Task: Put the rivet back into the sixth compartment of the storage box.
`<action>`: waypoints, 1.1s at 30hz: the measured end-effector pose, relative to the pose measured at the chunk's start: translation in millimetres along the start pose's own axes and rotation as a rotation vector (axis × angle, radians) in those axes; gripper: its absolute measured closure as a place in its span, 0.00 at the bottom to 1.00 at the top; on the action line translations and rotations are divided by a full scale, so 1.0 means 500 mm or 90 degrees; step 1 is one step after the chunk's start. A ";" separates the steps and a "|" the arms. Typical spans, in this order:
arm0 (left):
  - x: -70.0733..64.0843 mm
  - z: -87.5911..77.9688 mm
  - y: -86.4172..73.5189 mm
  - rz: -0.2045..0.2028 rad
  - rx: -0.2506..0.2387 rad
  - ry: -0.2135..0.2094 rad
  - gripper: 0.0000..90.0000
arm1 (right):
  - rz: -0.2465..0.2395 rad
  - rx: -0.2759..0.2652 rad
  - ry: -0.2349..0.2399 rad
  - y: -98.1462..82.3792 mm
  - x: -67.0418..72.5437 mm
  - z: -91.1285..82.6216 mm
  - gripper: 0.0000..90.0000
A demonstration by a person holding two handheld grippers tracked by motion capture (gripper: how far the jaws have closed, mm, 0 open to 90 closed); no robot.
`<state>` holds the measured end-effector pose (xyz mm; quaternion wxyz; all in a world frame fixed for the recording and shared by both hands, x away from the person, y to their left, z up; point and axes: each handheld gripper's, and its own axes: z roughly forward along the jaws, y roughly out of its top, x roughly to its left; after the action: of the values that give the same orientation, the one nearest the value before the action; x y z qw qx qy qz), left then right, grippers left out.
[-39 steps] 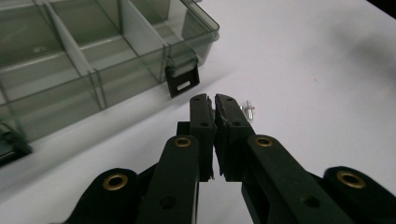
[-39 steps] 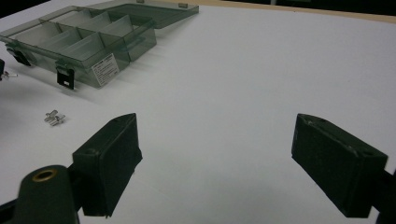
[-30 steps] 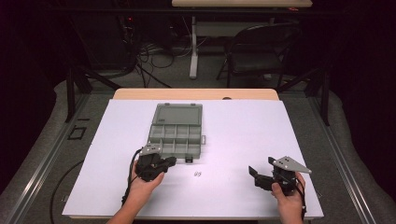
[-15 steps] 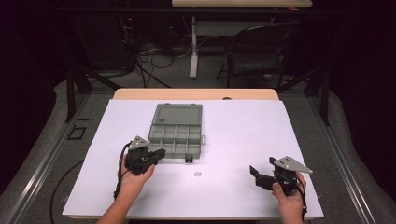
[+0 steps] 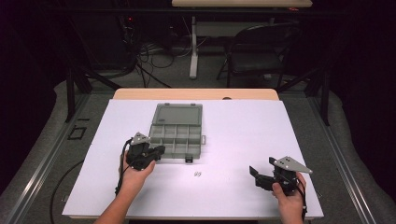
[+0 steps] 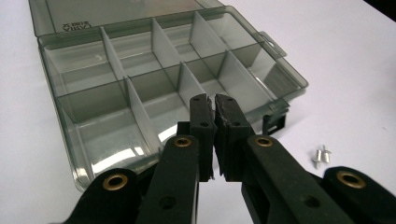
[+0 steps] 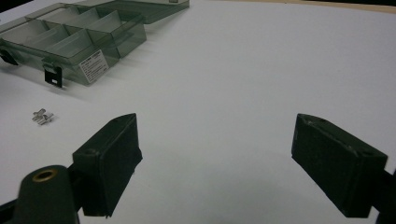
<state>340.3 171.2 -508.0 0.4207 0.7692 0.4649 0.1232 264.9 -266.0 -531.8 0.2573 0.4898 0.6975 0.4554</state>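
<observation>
In the left gripper view, the organizer box [image 6: 154, 88] is being cut off by the top edge, so most of its open lid is hidden, and the closed black fingers [image 6: 203, 123] are covering part of its near wall. The small metal pieces [image 6: 321, 155] beside it are too small to identify. In the right gripper view, the box [image 7: 70, 39] is running off the left and top edges, and its label [image 7: 92, 64] is too blurred to read.
</observation>
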 end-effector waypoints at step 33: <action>0.016 0.056 0.002 0.006 0.020 0.015 0.88 | 0.002 0.028 0.009 -0.004 0.000 0.006 0.17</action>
<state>361.6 162.6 -526.1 0.4023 0.7765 0.4680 0.1271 266.3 -264.8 -534.7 0.2407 0.4933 0.7081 0.4442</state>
